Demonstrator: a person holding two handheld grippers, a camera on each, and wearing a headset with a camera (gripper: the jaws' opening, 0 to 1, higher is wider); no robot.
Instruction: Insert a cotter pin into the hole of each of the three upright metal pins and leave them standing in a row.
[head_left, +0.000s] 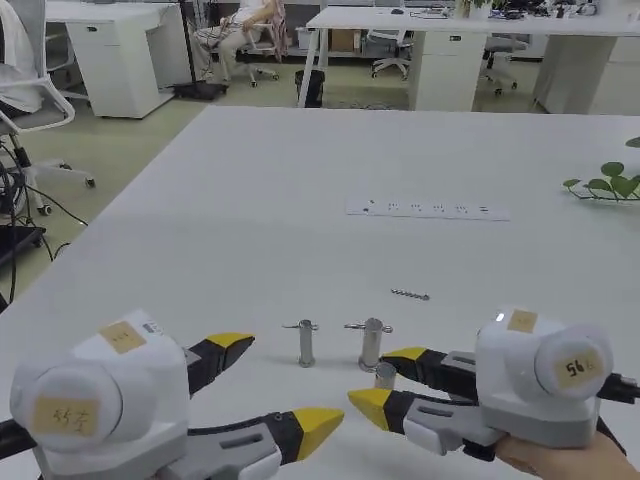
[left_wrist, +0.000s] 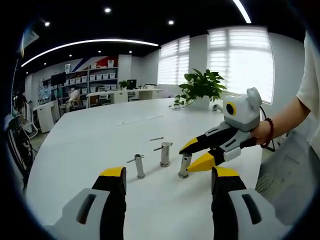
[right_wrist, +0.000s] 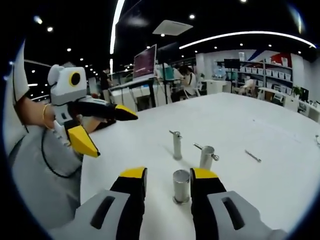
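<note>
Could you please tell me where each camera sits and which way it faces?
Head view: on the person's head, looking down at three metal pins on the white table; left gripper, right gripper and a hand show below.
Left gripper view: on the left gripper, looking along its jaws across the pins toward the right gripper and a forearm.
Right gripper view: on the right gripper, jaws either side of the nearest pin, facing the left gripper.
Shared: the gripper views face each other across the pins.

Of three upright silver cylindrical metal pins, the left pin (head_left: 307, 347) and middle pin (head_left: 371, 348) are crossed by thin wire cotter pins (head_left: 352, 326); the nearest pin (head_left: 385, 376) is bare. A loose cotter pin (head_left: 410, 294) is laid flat beyond.
</note>
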